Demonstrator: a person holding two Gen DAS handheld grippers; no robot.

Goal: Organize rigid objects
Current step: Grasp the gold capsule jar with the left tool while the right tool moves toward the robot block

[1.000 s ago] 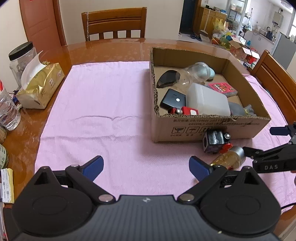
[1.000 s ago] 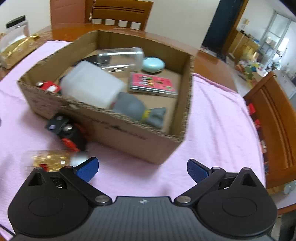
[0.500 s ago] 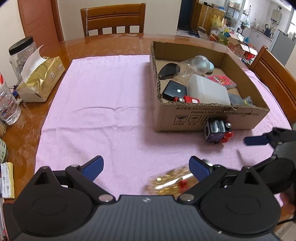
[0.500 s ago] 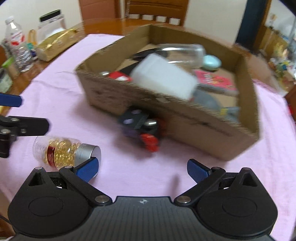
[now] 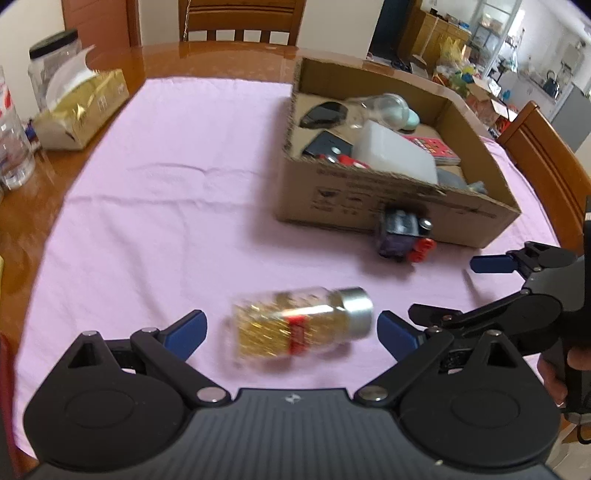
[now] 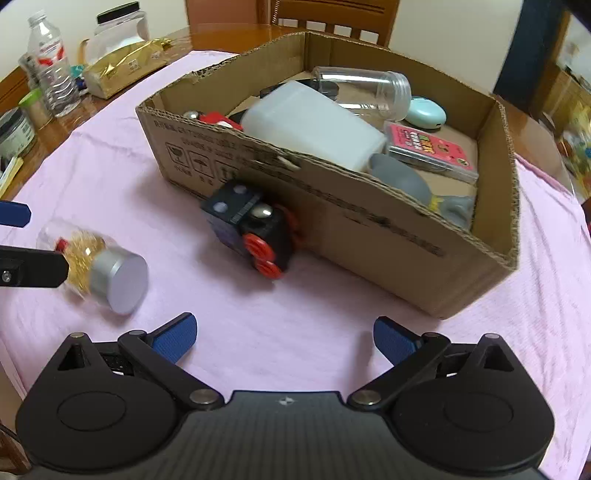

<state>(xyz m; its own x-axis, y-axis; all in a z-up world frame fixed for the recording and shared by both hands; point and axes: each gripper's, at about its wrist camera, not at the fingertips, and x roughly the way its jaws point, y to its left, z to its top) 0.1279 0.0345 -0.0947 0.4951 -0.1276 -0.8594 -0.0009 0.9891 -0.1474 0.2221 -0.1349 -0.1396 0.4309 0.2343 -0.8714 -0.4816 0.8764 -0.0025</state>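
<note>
A clear bottle of gold bits with a silver cap (image 5: pixel 301 325) lies on its side on the pink cloth, between the open fingers of my left gripper (image 5: pixel 291 332); it also shows in the right wrist view (image 6: pixel 98 266). A black toy train with red wheels (image 6: pixel 249 230) lies against the front wall of the cardboard box (image 6: pixel 369 229), and shows in the left wrist view (image 5: pixel 402 236). My right gripper (image 6: pixel 284 338) is open and empty, a little short of the train. The box (image 5: pixel 373 201) holds several items.
A gold tissue pack (image 5: pixel 79 110), a black-lidded jar (image 5: pixel 51 59) and a water bottle (image 6: pixel 51 74) stand at the table's left edge. Wooden chairs stand at the far side (image 5: pixel 242 20) and at the right (image 5: pixel 546 162).
The bottle has come to lie between my left gripper's fingers as that gripper moved right. My right gripper swung left, now facing the train.
</note>
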